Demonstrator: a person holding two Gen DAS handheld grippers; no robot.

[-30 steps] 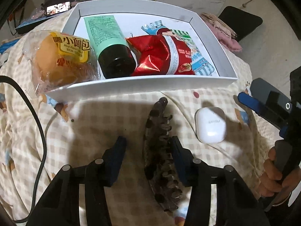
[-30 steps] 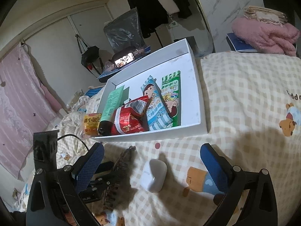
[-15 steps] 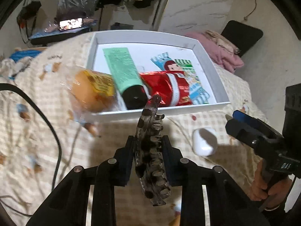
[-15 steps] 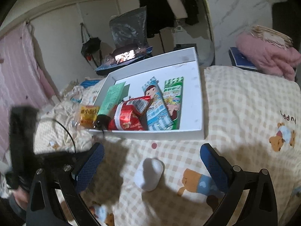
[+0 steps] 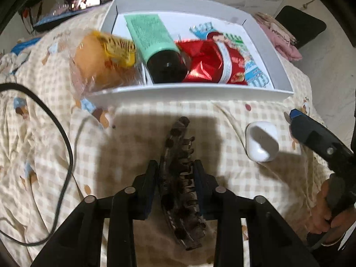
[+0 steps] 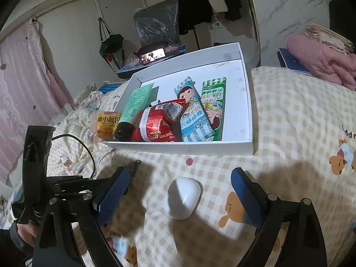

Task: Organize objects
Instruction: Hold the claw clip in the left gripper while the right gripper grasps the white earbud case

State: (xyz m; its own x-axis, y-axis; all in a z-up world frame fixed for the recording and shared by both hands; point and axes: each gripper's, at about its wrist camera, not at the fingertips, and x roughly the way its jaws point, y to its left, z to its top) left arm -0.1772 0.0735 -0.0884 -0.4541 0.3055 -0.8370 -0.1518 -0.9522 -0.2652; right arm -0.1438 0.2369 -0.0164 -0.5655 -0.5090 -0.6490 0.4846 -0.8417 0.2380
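A black cable (image 5: pixel 64 138) curls over the beige checked bedspread with cartoon bears (image 6: pixel 300 122). Folded pink fleece blankets (image 6: pixel 322 60) lie beyond the bed; dark clothes (image 6: pixel 195 2) hang behind.

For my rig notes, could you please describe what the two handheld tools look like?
Both are black linkage frames with silver pivot screws. The right tool has textured blue pads; the left tool has dark blue-edged pads. A black cable lies beside the left.
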